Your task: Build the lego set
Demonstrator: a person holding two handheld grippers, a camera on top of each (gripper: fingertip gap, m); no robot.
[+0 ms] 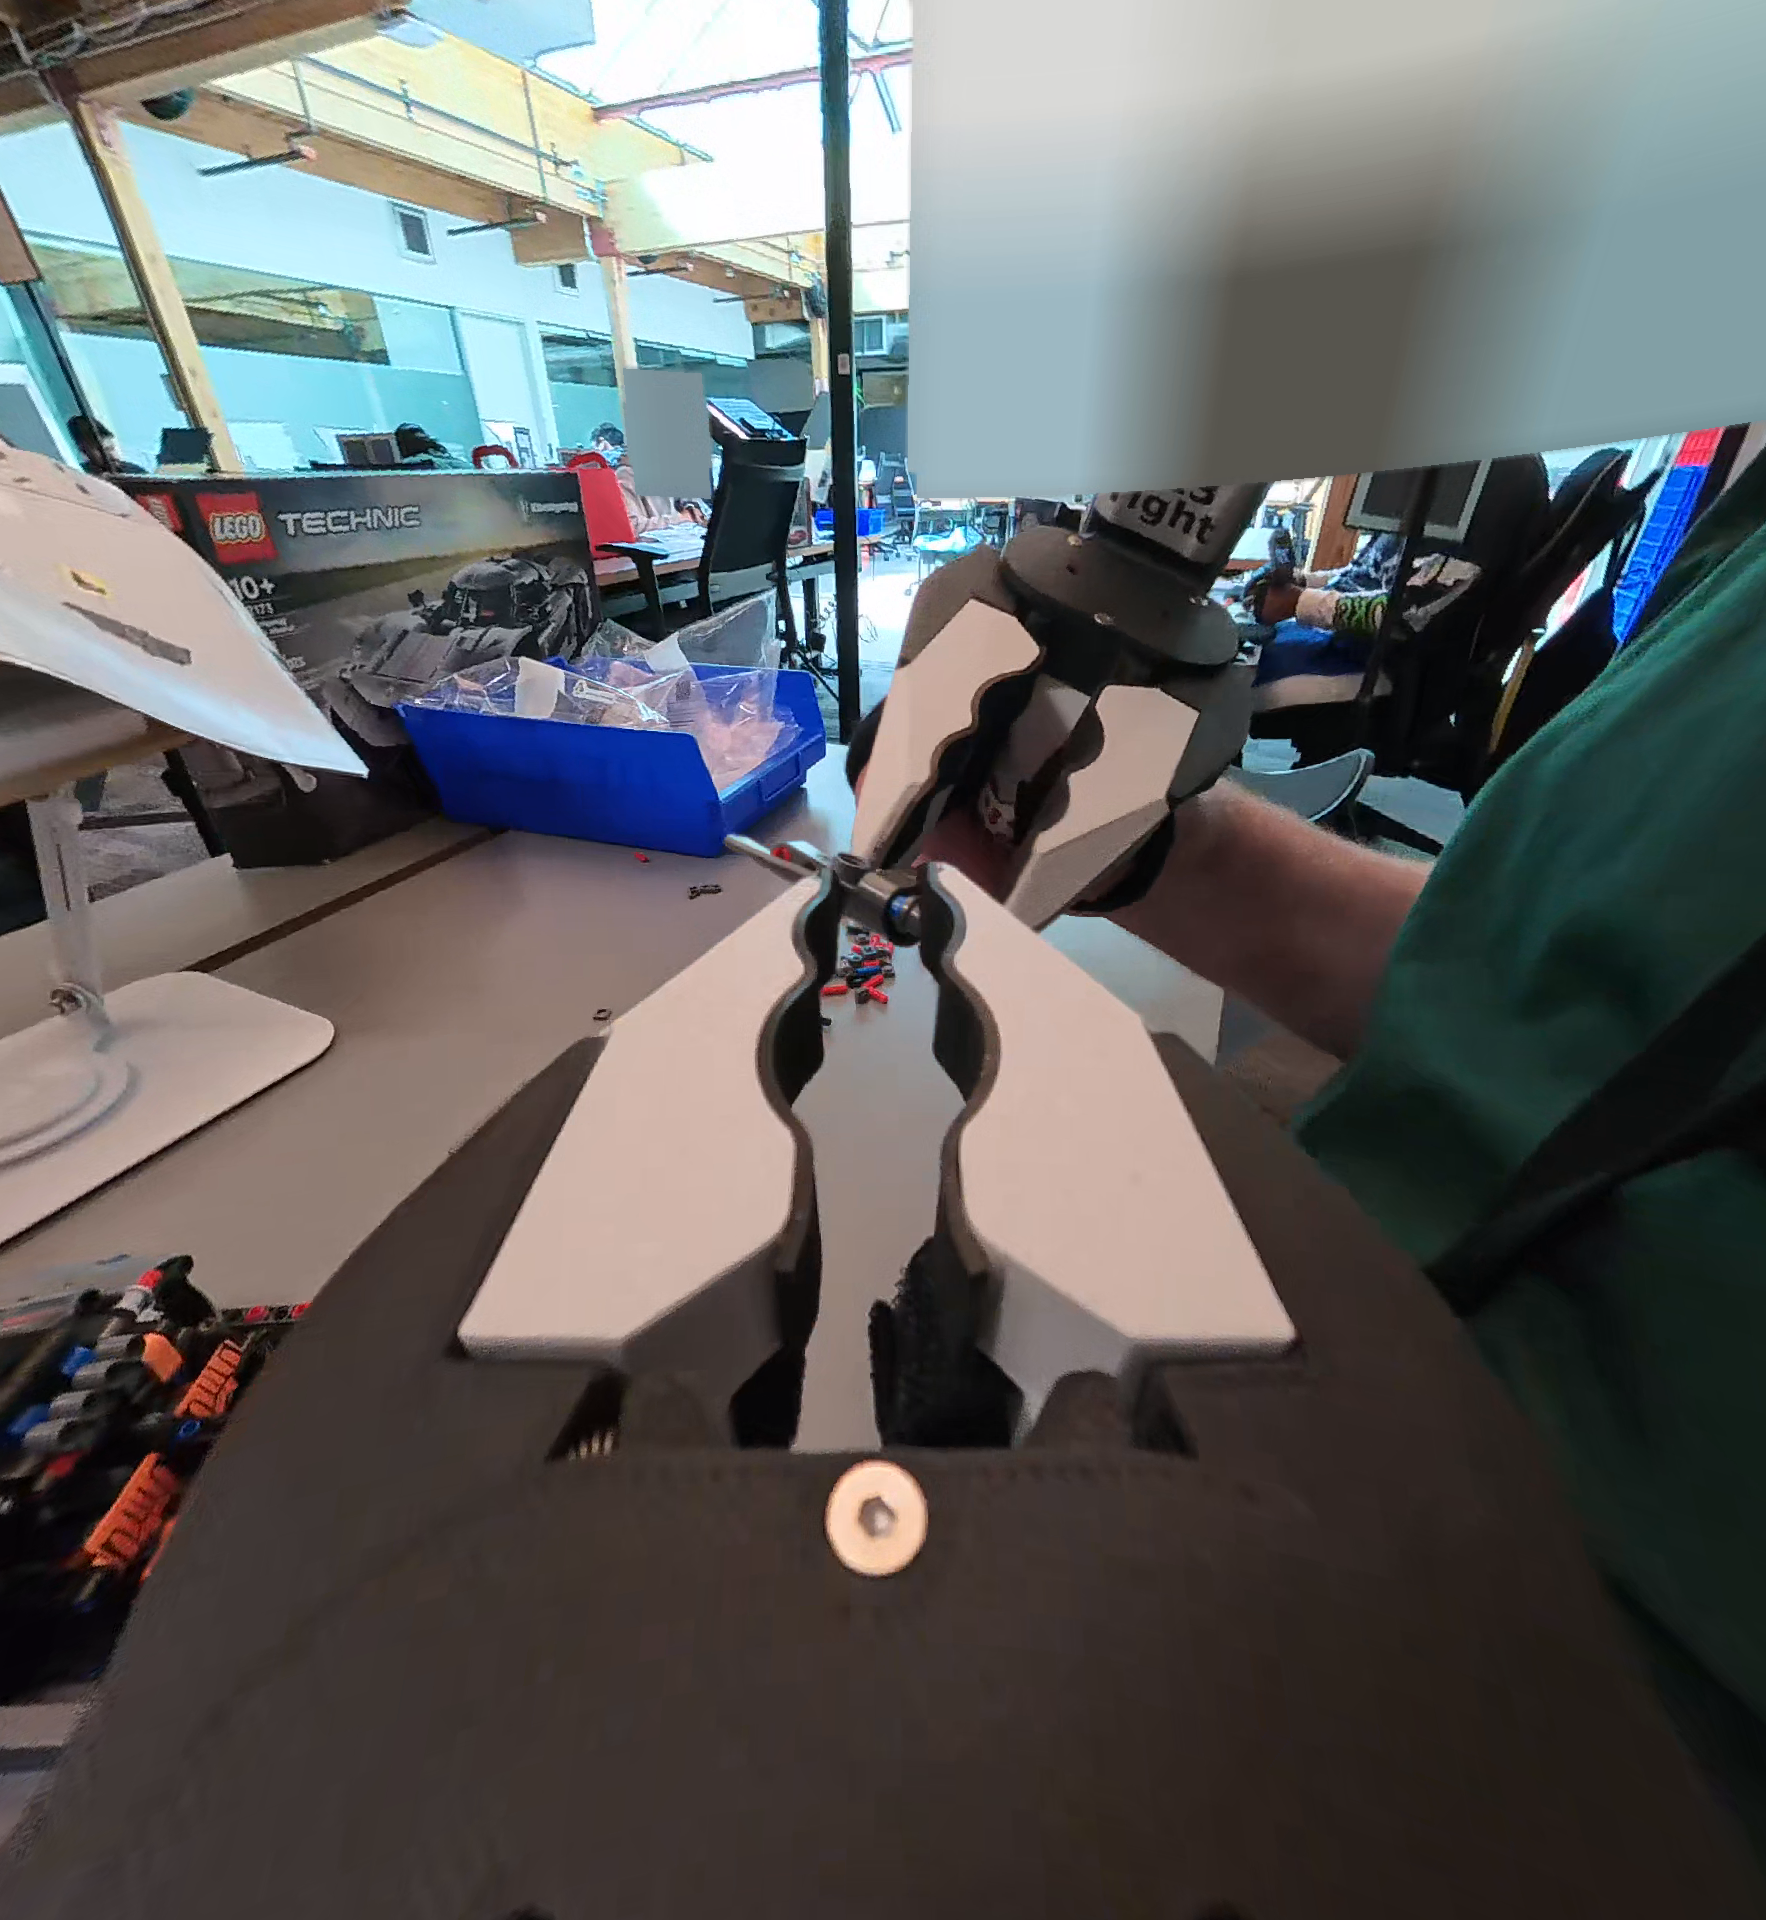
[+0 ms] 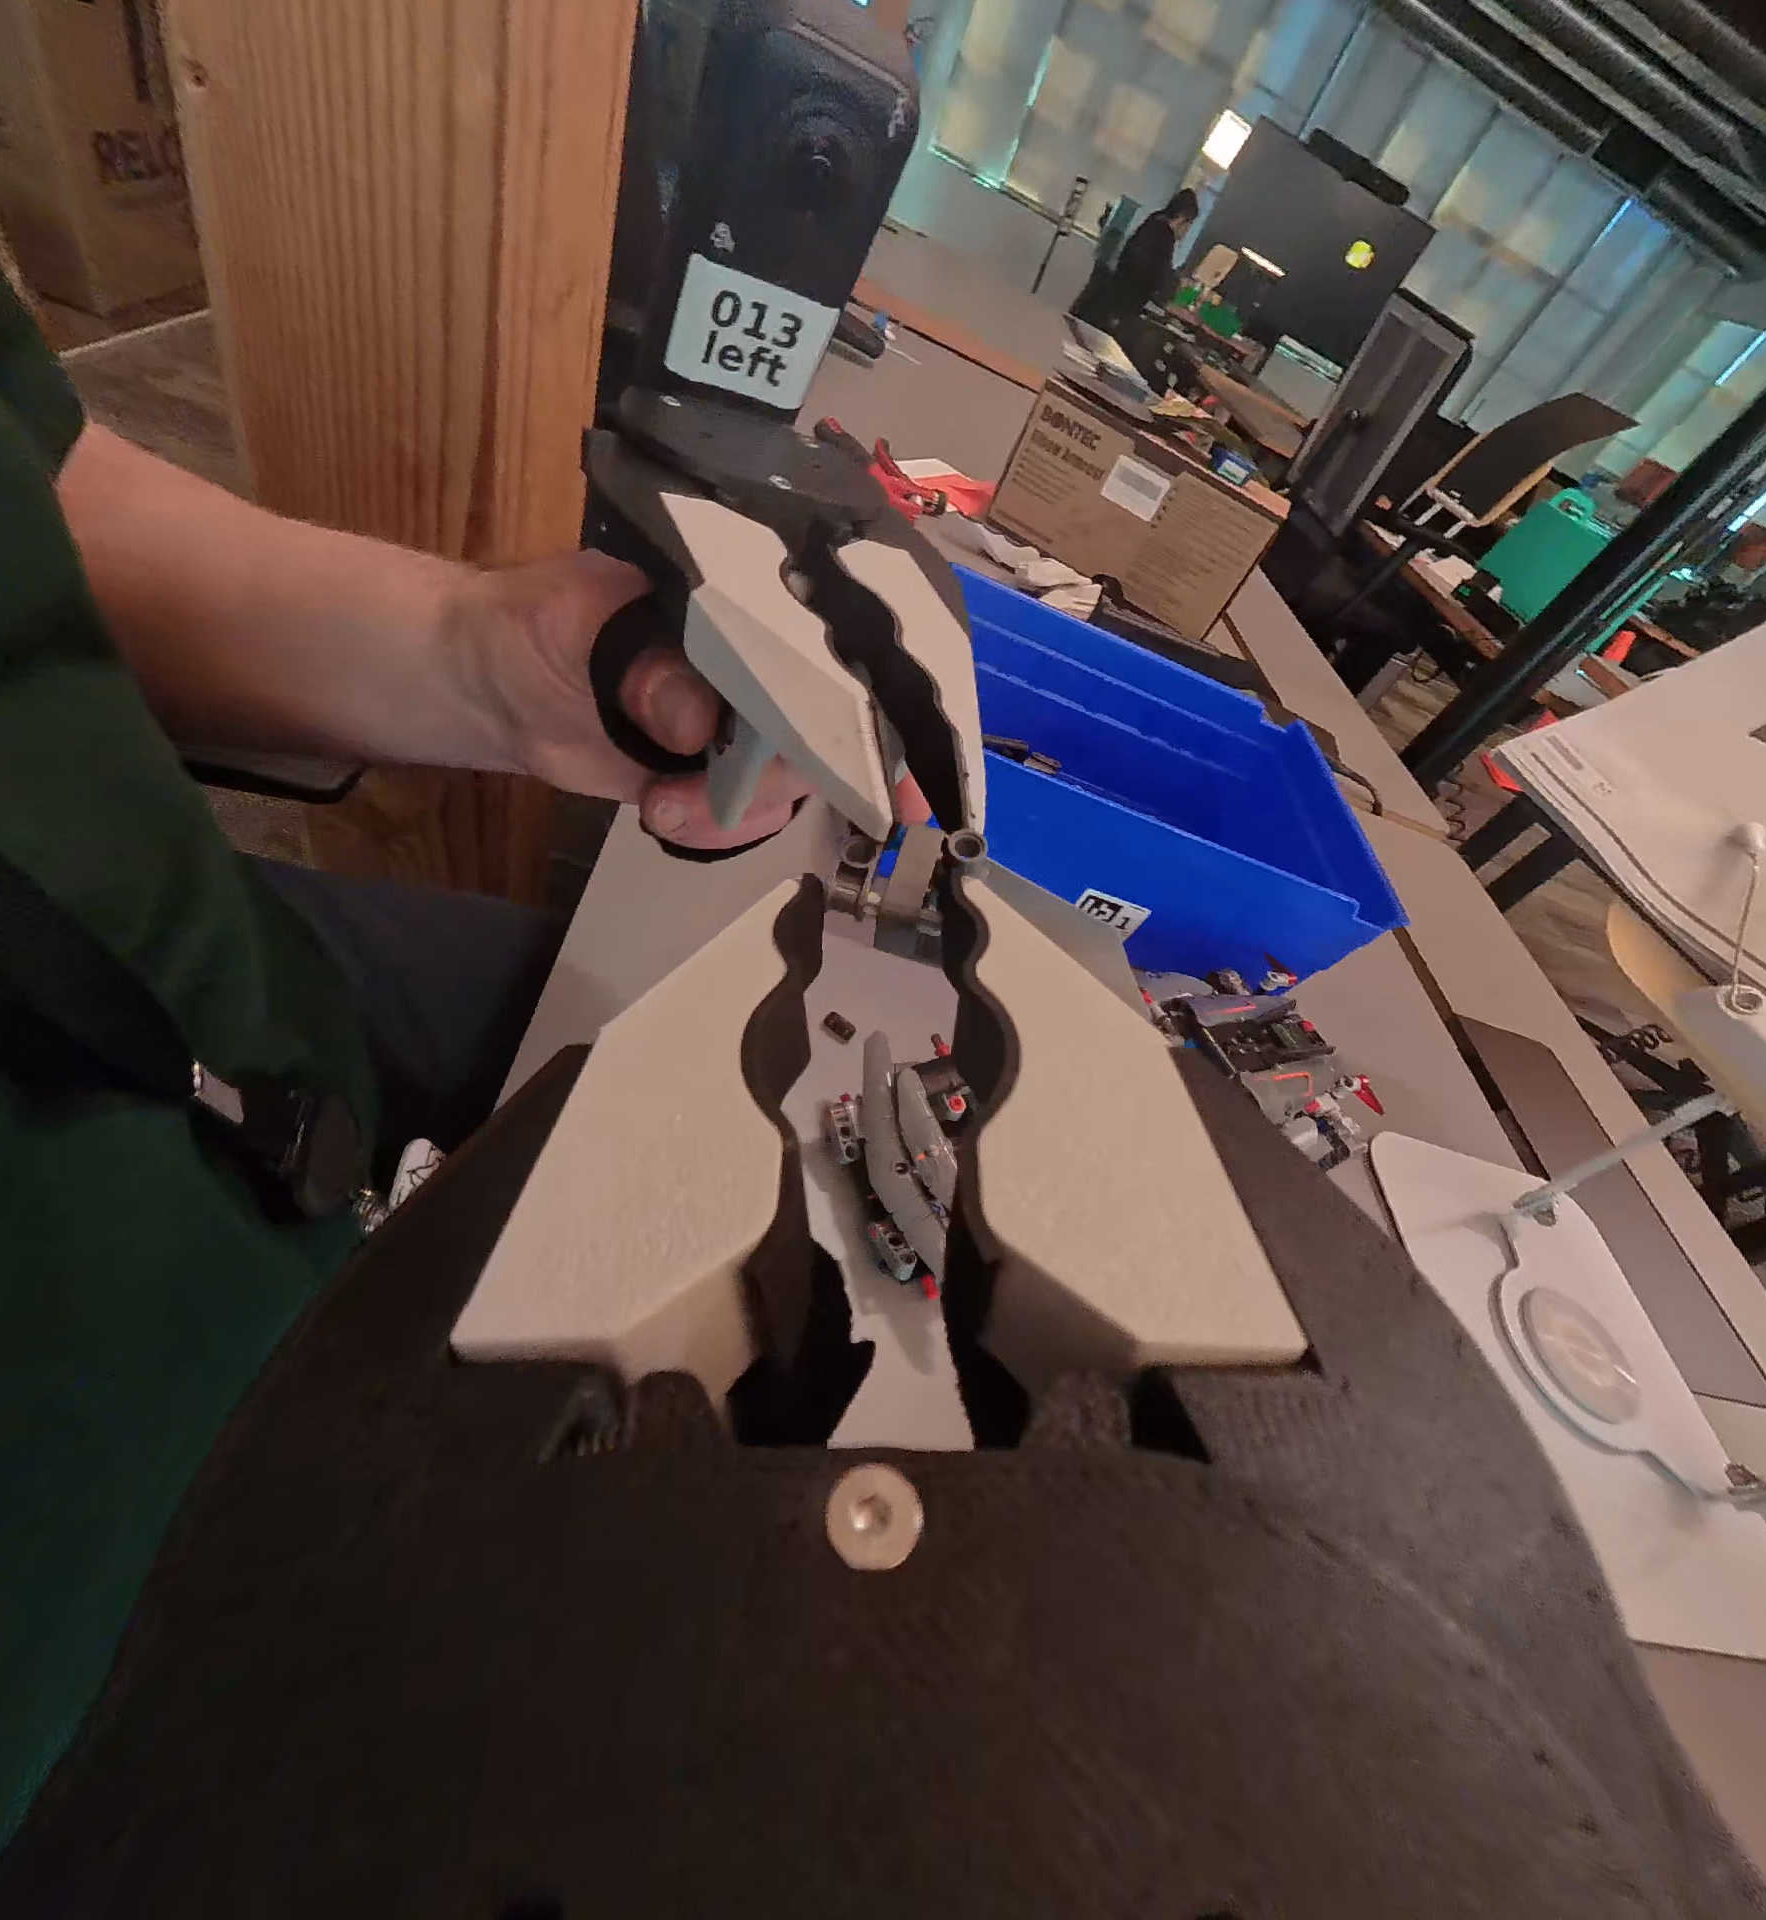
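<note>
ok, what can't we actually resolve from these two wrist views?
- Left wrist view: how the grey lego piece joins is hidden by both gripper tips.
- Left wrist view: loose pins too small to type.
- Right wrist view: subassembly partly hidden by the right gripper fingers.

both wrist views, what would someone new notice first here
The eye goes to the two tongs meeting tip to tip above the table: the left tongs and the right tongs pinch one small grey lego piece between them. Behind sits a blue bin of plastic bags, and a half-built black and orange lego model lies at the lower left of the left wrist view.
</note>
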